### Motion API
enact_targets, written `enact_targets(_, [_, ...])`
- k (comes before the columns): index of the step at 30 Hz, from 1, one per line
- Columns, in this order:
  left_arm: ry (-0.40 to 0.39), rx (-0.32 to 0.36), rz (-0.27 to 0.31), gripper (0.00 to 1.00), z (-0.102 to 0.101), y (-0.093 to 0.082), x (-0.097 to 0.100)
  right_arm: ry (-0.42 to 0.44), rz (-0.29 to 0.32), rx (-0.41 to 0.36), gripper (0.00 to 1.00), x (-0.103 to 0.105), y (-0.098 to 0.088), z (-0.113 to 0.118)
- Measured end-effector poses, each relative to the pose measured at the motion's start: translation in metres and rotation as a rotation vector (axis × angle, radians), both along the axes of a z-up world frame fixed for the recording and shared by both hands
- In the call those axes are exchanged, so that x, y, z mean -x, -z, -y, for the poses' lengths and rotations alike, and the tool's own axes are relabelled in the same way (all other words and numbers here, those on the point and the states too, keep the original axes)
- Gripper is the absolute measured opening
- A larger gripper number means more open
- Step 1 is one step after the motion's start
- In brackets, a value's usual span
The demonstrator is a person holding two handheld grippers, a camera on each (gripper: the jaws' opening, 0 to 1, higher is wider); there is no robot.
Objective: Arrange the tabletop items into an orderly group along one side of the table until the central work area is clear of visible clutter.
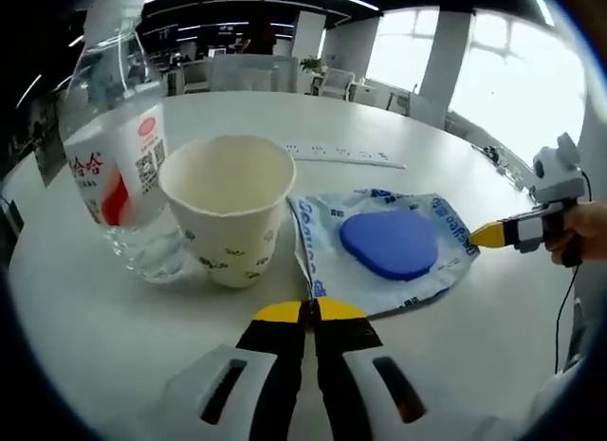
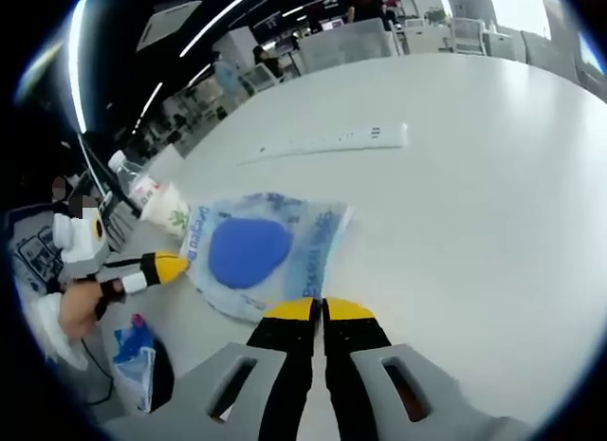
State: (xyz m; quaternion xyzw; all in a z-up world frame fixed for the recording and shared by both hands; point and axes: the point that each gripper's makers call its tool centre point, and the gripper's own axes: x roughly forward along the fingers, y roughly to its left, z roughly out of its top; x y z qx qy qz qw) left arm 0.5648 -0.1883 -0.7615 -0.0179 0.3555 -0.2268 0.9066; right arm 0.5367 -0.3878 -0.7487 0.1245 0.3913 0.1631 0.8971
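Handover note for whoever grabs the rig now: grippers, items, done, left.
Left gripper: jaws shut on the near edge of the packet.
Right gripper: jaws shut on the packet's opposite edge, so both hold it at once.
Packet: flat on the table, blue pad inside.
Paper cup: upright, empty, beside the packet.
Water bottle: upright, right next to the cup.
Power strip: lies farther out on the table, apart from the rest.
Done: bottle, cup and packet sit close together.
Left: likely settle the packet, release, then see to the power strip.
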Motion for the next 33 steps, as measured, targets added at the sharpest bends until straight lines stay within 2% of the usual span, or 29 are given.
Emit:
enact_targets(2, [-0.008, -0.001, 0.005, 0.02, 0.000, -0.002, 0.001, 0.035, 0.045, 0.015, 0.09, 0.000, -0.008, 0.006])
enact_targets(3, [0.003, -0.033, 0.033, 0.04, -0.002, -0.004, -0.001, 0.032, 0.058, 0.014, 0.11, 0.001, -0.011, 0.007])
enact_targets(5, [0.020, -0.092, 0.103, 0.15, -0.004, -0.014, -0.003, 0.044, 0.104, -0.008, 0.16, 0.003, -0.022, 0.010])
enact_targets(7, [0.016, -0.062, 0.150, 0.30, 0.001, -0.026, -0.004, 0.069, 0.143, -0.027, 0.22, 0.008, -0.032, 0.017])
enact_targets(8, [0.014, -0.049, 0.154, 0.35, 0.002, -0.030, -0.002, 0.083, 0.169, -0.046, 0.25, 0.011, -0.039, 0.020])
enact_targets(10, [0.013, -0.035, 0.164, 0.41, 0.003, -0.038, 0.001, 0.100, 0.181, -0.065, 0.32, 0.020, -0.045, 0.026])
enact_targets(14, [0.021, -0.025, 0.169, 0.58, 0.004, -0.047, 0.008, 0.105, 0.201, -0.064, 0.44, 0.034, -0.055, 0.033])
enact_targets(18, [0.002, 0.008, 0.161, 0.63, 0.001, -0.059, 0.019, 0.112, 0.225, -0.070, 0.52, 0.046, -0.068, 0.038])
enact_targets(22, [-0.007, 0.026, 0.172, 0.73, -0.002, -0.071, 0.031, 0.115, 0.241, -0.094, 0.57, 0.059, -0.082, 0.038])
enact_targets(25, [-0.013, 0.031, 0.190, 0.75, -0.007, -0.083, 0.043, 0.116, 0.250, -0.101, 0.58, 0.068, -0.088, 0.036])
enact_targets(33, [-0.029, 0.024, 0.210, 0.75, -0.023, -0.098, 0.057, 0.096, 0.256, -0.122, 0.56, 0.084, -0.093, 0.019])
